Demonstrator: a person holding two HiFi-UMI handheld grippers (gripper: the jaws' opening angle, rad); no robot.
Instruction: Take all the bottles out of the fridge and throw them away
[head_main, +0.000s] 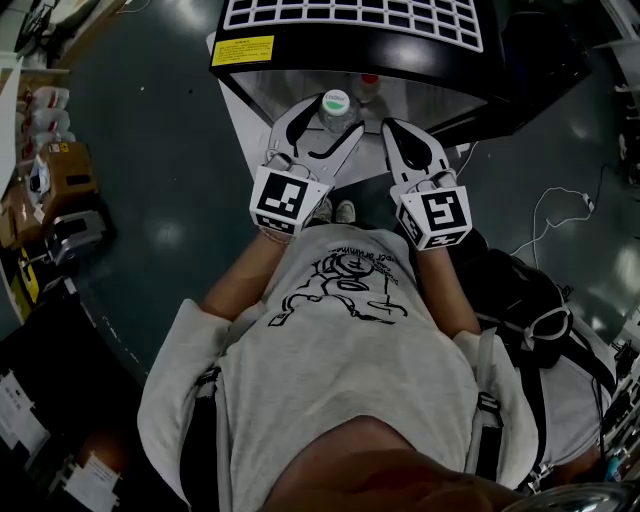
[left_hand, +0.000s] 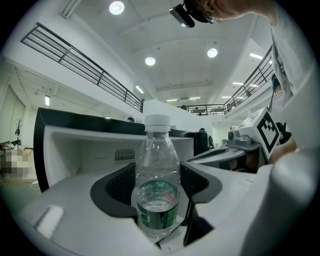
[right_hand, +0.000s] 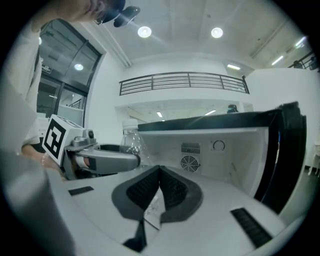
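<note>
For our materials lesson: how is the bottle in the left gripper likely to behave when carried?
The bottle looks like thin clear plastic, so it probably dents under a hard squeeze. Only its lower part holds water, so it is likely light but may slosh. Round and smooth, it could roll if laid down.

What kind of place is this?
Probably a big lab or workshop hall: high ceiling with round lights, a railed upper walkway, and a small fridge on a shiny floor with a loose cable.
</note>
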